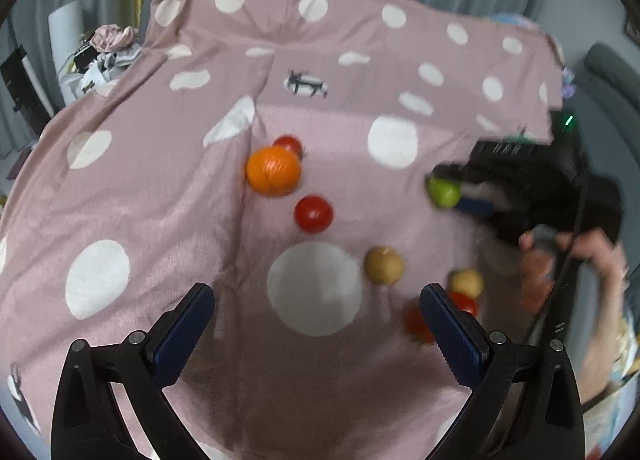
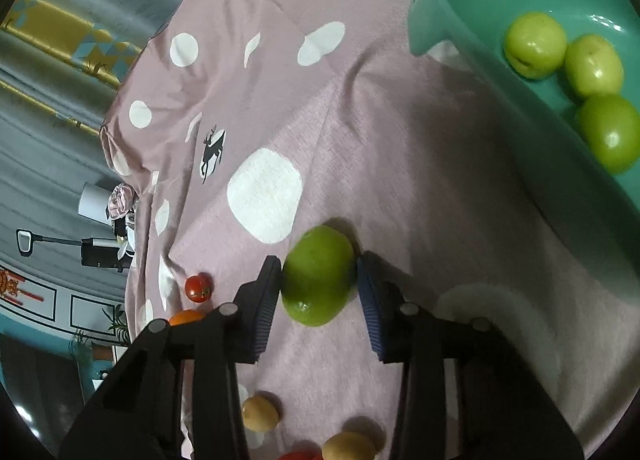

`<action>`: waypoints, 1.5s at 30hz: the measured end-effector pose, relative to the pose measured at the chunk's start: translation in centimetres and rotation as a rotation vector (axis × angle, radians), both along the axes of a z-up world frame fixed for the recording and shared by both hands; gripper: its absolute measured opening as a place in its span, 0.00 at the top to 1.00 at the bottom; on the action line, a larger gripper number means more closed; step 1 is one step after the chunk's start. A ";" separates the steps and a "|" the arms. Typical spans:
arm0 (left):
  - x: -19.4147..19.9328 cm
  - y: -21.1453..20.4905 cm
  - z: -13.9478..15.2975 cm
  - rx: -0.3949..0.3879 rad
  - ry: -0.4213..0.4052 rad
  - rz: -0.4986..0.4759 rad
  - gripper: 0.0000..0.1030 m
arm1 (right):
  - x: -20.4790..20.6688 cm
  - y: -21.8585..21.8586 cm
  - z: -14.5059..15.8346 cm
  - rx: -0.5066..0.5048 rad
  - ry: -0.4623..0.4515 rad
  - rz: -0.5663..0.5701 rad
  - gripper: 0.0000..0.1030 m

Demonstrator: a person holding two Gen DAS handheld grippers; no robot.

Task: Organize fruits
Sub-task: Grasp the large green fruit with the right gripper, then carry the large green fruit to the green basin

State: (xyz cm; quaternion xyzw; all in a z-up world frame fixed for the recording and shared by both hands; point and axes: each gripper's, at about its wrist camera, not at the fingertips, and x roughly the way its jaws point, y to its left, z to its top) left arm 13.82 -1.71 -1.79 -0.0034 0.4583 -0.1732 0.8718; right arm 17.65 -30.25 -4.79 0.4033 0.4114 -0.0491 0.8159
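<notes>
1. The scene was a pink spotted cloth (image 2: 400, 163) spread over a surface, with loose fruit scattered on it. Every place below is given from the green fruit (image 2: 320, 276) that lay on the cloth, in the right claw's camera view.
2. To its left, near the cloth's edge, sat a small red tomato (image 2: 199, 287), and just below that the top of an orange (image 2: 186, 316) showed.
3. The right claw (image 2: 318, 292) had a finger on each side of the green fruit. The left pad looked to be touching the skin; on the right a thin gap may have remained, so the pinch looked not quite firm.
4. Above and to its right stood a teal bowl (image 2: 440, 19), well apart, with three similar green fruits (image 2: 534, 44) inside.
5. In the other camera, the left claw (image 1: 318, 336) hung spread wide over the cloth, holding nothing.
6. Likely risk: the fruit is round and smooth, so an off-centre or loose pinch could let it squirt out and roll across the cloth. Squeezing too hard could bruise it.
</notes>
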 end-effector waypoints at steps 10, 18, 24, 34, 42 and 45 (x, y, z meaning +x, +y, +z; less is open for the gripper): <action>-1.8 -1.2 0.8 -0.030 -0.114 -0.127 0.01 | -1.2 3.2 -0.4 0.099 -0.002 0.169 0.63; -2.1 -0.9 1.0 -0.022 -0.160 -0.116 0.04 | -3.7 8.5 1.8 0.050 -0.015 0.364 0.62; -0.8 -1.1 -0.5 -0.072 -0.047 -0.127 0.35 | -3.9 10.2 1.0 0.049 0.026 0.426 0.62; -1.4 -1.7 0.0 -0.142 -0.059 -0.173 0.62 | -4.3 10.8 1.7 0.009 0.008 0.446 0.63; -2.9 -3.0 2.5 -0.174 -0.124 -0.213 0.62 | -6.5 9.1 4.2 -0.012 -0.070 0.421 0.64; -3.9 -5.1 4.1 -0.183 -0.174 -0.247 0.62 | -8.1 6.9 6.0 -0.029 -0.123 0.378 0.64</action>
